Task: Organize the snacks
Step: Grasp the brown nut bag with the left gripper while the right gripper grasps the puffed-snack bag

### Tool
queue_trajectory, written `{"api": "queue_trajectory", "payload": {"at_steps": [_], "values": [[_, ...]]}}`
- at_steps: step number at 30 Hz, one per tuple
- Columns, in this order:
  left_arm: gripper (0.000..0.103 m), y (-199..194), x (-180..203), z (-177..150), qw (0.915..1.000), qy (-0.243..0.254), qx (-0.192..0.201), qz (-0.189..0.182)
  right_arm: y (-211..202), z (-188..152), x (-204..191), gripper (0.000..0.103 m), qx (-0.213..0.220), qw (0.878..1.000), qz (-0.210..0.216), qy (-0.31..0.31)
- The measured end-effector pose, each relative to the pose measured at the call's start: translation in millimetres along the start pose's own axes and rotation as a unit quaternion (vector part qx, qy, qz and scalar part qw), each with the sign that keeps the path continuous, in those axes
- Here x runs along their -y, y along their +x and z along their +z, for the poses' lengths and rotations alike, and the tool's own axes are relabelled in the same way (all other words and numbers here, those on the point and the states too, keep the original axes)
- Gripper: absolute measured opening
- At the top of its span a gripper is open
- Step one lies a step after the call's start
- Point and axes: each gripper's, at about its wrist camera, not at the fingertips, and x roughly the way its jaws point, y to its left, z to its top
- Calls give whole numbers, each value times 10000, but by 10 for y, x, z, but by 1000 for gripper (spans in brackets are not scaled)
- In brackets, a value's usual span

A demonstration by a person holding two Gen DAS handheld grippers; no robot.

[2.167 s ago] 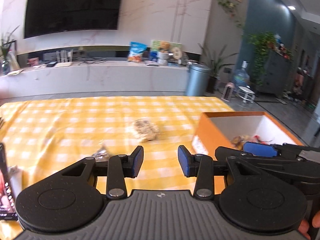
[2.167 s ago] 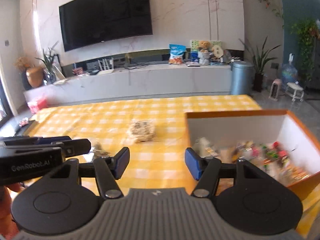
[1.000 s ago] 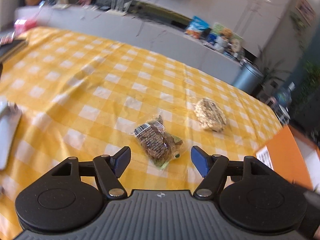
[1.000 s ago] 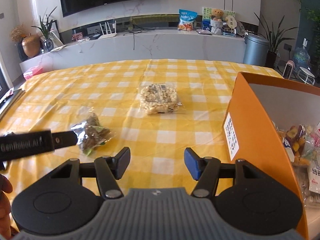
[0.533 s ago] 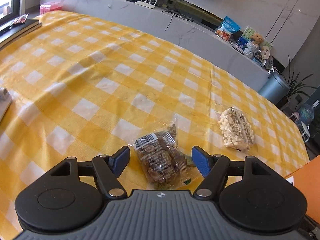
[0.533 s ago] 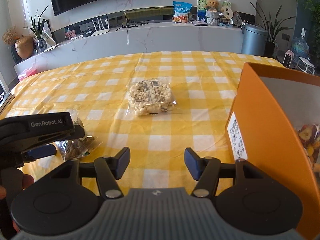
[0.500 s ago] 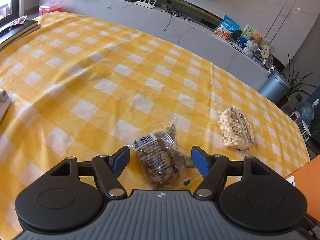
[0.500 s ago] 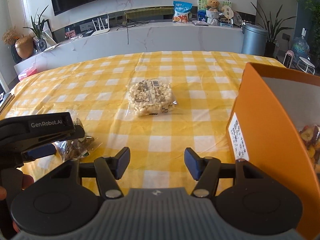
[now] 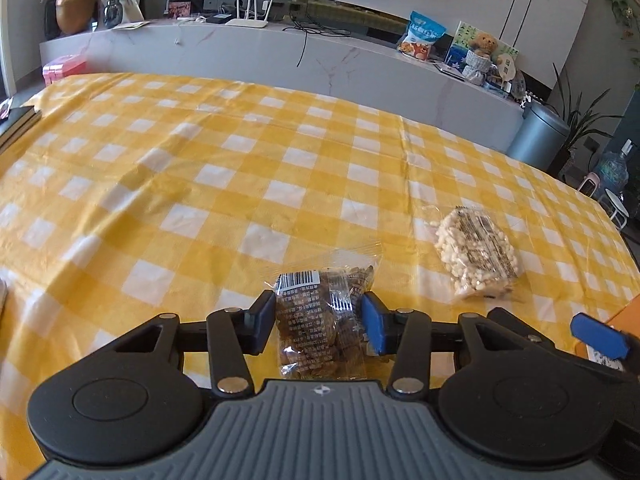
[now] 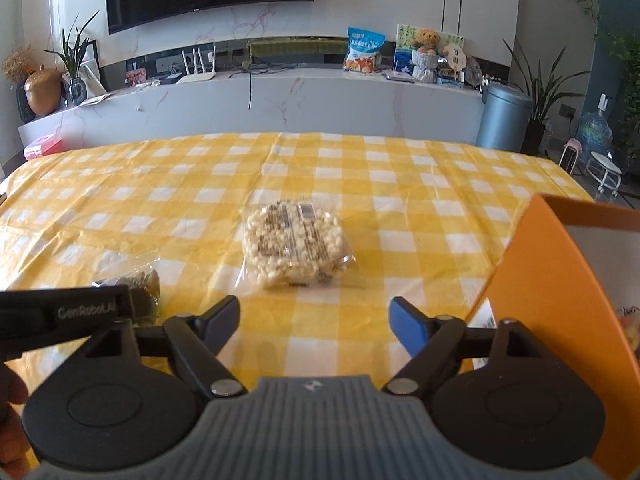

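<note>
My left gripper (image 9: 318,320) is shut on a clear bag of brown snacks (image 9: 320,320) on the yellow checked tablecloth (image 9: 200,184). A clear bag of pale puffed snacks (image 9: 476,252) lies to its right; it also shows in the right wrist view (image 10: 294,242). My right gripper (image 10: 316,320) is open and empty, just short of the pale bag. The left gripper's body (image 10: 64,312) covers most of the brown bag (image 10: 136,284) there. The orange box (image 10: 560,300) stands at the right.
A dark book (image 9: 16,120) lies at the table's left edge. A white marble counter (image 10: 280,104) with a blue snack bag and a teddy bear runs behind the table. A grey bin (image 10: 504,120) stands at the far right.
My left gripper's jaws have closed onto the brown snack bag. My right gripper has moved closer to the pale snack bag and stays open.
</note>
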Motion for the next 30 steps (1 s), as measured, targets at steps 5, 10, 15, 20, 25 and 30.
{"api": "queue_trajectory", "payload": {"at_steps": [5, 10, 15, 20, 25, 30], "values": [[52, 28, -61, 111, 10000, 90, 7, -40, 177, 175, -82, 94, 139, 9996, -15, -238], [52, 58, -76, 119, 9998, 135, -36, -155, 387, 353, -51, 97, 127, 9999, 83, 2], [52, 106, -57, 93, 9989, 302, -175, -324, 607, 390, -54, 97, -52, 9999, 161, -24], [53, 110, -52, 79, 9973, 506, -213, -485, 728, 336, -34, 97, -264, 9992, 313, 28], [59, 137, -77, 74, 9976, 374, -284, -509, 786, 280, -35, 86, -377, 9990, 229, 108], [54, 104, 11, 40, 9967, 559, -325, -491, 668, 221, -1, 82, -419, 9985, 338, 136]]}}
